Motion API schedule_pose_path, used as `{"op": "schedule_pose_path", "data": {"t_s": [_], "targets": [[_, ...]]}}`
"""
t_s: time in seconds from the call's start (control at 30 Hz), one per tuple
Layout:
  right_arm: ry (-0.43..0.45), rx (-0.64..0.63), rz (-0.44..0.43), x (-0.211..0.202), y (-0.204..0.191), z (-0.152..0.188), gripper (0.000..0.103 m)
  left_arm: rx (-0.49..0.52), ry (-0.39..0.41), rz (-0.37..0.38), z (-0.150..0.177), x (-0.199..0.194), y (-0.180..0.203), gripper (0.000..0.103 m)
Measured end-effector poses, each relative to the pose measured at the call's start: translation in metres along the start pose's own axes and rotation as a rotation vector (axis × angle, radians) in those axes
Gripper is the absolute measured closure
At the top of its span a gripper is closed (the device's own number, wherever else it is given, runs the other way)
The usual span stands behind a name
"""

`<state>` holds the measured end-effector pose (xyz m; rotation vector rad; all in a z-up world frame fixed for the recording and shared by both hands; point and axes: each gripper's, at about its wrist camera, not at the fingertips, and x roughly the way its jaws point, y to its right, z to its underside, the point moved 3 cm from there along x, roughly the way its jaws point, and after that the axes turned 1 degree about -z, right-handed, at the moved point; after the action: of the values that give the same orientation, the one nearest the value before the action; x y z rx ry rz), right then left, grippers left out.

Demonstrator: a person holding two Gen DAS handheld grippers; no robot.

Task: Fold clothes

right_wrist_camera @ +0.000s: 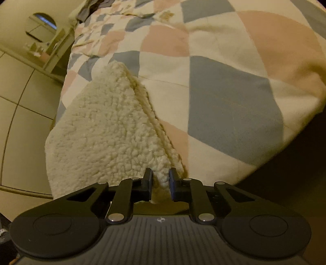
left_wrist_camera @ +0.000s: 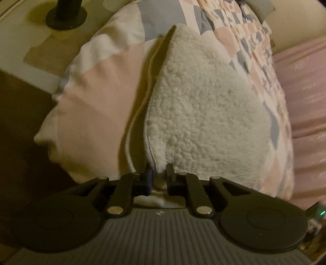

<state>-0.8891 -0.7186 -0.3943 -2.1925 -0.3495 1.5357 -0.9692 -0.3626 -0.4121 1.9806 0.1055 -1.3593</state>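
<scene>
Two grips: both tongs have hold of the same cream fleece garment, one at each near corner.
Left gripper (left_wrist_camera: 158, 173): fingers drawn in close, pinching the near edge of the fleece garment (left_wrist_camera: 203, 114); a nub of pile pokes up between the pads.
Right gripper (right_wrist_camera: 161, 177): same story, fingers narrowed onto the garment (right_wrist_camera: 106, 126), cream fabric bunched in the gap.
Where the garment is: straight ahead of both tongs, spread over the patchwork quilt (right_wrist_camera: 234, 106); from the left tongs it fans forward and to the right, from the right tongs forward and to the left.
Layers: a doubled edge runs forward from each pinch, so it looks already folded at least once. That is a reading, not a certainty.
Surroundings: pink sheet (left_wrist_camera: 305, 102) well off to the right of the left tongs; tiled floor (right_wrist_camera: 26, 114) down to the left of the right tongs; a dark round base (left_wrist_camera: 66, 17) far ahead and left of the left tongs.
Step in hand: probably carrying the near edge forward for the next fold.
How to do it well: keep both pinches level and move them together, so the edge stays taut and square between the tongs.
Watch the bite: both layers should sit inside each pinch; thick pile can slip.
Landing: lay the near edge onto the far edge, then let go.
Risk: dragging the quilt along, or one corner running ahead and skewing the fold.
</scene>
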Motion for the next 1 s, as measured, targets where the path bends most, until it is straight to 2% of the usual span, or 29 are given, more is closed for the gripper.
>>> {"op": "schedule_pose_path", "data": {"t_s": [0.03, 0.07, 0.13, 0.17, 0.2, 0.27, 0.33, 0.47, 0.53, 0.6, 0.63, 0.73, 0.8, 0.9, 1.0], "targets": [[-0.001, -0.038, 0.021, 0.005, -0.005, 0.000, 0.084, 0.018, 0.000, -0.014, -0.001, 0.003, 0.001, 0.092], [-0.004, -0.062, 0.035, 0.007, -0.008, 0.000, 0.077, 0.036, -0.001, -0.028, -0.001, 0.005, 0.002, 0.091], [-0.011, -0.089, 0.057, 0.007, -0.013, 0.003, 0.074, 0.075, -0.005, -0.060, 0.002, -0.001, 0.005, 0.085], [-0.011, -0.096, 0.072, 0.003, -0.014, 0.004, 0.062, 0.095, -0.008, -0.076, 0.004, -0.005, 0.006, 0.084], [-0.002, -0.105, 0.087, -0.002, -0.015, 0.003, 0.057, 0.118, -0.004, -0.096, 0.004, -0.012, 0.008, 0.085], [0.031, -0.129, 0.111, -0.016, -0.019, 0.001, 0.055, 0.169, 0.010, -0.141, 0.003, -0.028, 0.014, 0.086], [0.103, -0.172, 0.131, -0.031, -0.027, -0.006, 0.055, 0.228, 0.049, -0.160, -0.007, -0.046, 0.026, 0.086], [0.246, -0.287, 0.083, -0.046, -0.061, -0.030, 0.055, 0.348, 0.140, -0.117, -0.034, -0.055, 0.070, 0.086], [0.264, -0.365, 0.052, -0.037, -0.080, -0.038, 0.058, 0.381, 0.166, -0.094, -0.046, -0.042, 0.088, 0.085], [0.260, -0.418, 0.048, -0.022, -0.091, -0.042, 0.073, 0.399, 0.173, -0.088, -0.056, -0.024, 0.100, 0.085], [0.251, -0.432, 0.049, -0.012, -0.092, -0.042, 0.075, 0.399, 0.162, -0.098, -0.058, -0.011, 0.101, 0.086], [0.187, -0.452, 0.083, 0.022, -0.084, -0.043, 0.087, 0.399, 0.113, -0.148, -0.055, 0.021, 0.094, 0.086], [0.136, -0.452, 0.098, 0.043, -0.074, -0.042, 0.094, 0.383, 0.107, -0.145, -0.052, 0.029, 0.088, 0.086], [0.117, -0.452, 0.089, 0.053, -0.068, -0.041, 0.095, 0.377, 0.098, -0.156, -0.054, 0.026, 0.089, 0.086], [0.107, -0.434, 0.076, 0.044, -0.071, -0.048, 0.095, 0.408, 0.114, -0.175, -0.059, 0.013, 0.106, 0.088]]}}
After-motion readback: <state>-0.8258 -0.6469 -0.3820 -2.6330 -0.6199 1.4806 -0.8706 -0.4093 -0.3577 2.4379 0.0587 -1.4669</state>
